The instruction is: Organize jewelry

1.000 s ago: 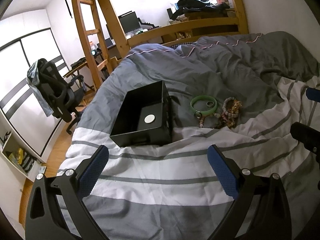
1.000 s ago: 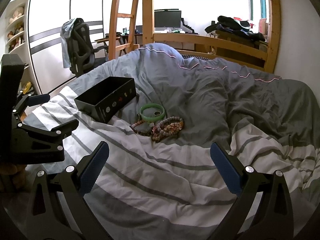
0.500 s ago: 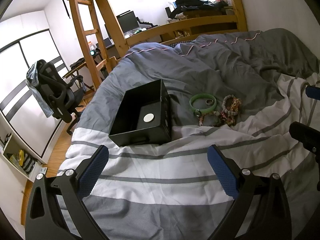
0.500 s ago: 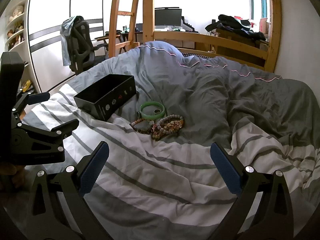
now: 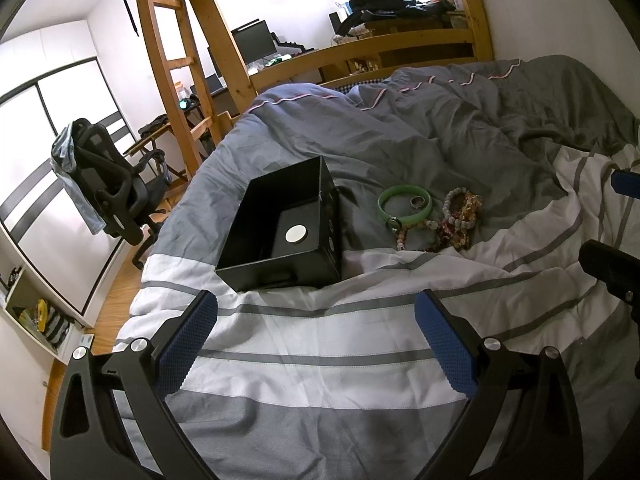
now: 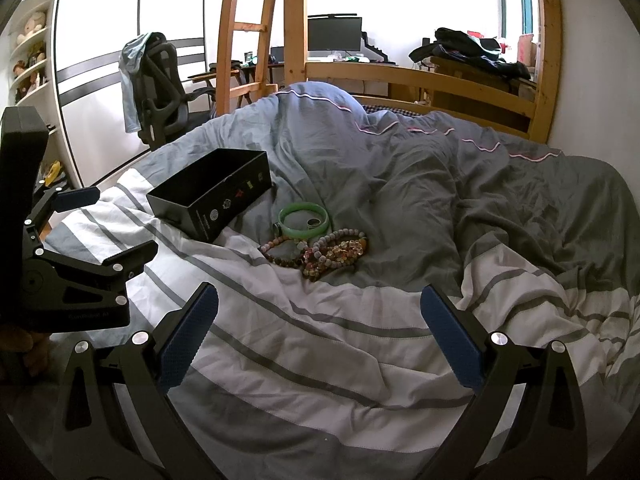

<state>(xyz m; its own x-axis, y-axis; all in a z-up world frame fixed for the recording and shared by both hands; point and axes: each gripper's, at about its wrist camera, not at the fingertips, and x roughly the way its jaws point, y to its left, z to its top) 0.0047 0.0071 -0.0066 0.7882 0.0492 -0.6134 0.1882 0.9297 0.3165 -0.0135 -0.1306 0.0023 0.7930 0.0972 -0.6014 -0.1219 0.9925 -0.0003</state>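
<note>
An open black box (image 5: 280,232) sits on the striped duvet, also in the right wrist view (image 6: 212,196). To its right lie a green bangle (image 5: 404,205) with a metal ring (image 5: 418,201) inside it, and a heap of beaded bracelets (image 5: 456,220). The bangle (image 6: 304,220) and beads (image 6: 328,252) also show in the right wrist view. My left gripper (image 5: 316,344) is open and empty, short of the box. My right gripper (image 6: 320,340) is open and empty, short of the jewelry.
The duvet (image 5: 320,360) is rumpled, with grey folds behind the jewelry. A wooden bunk frame and ladder (image 5: 188,60) stand at the far end. An office chair (image 5: 104,188) stands off the bed at left.
Both grippers have tilted or dropped slightly, so the box and jewelry sit a little lower in view. Nothing was grasped or moved.
</note>
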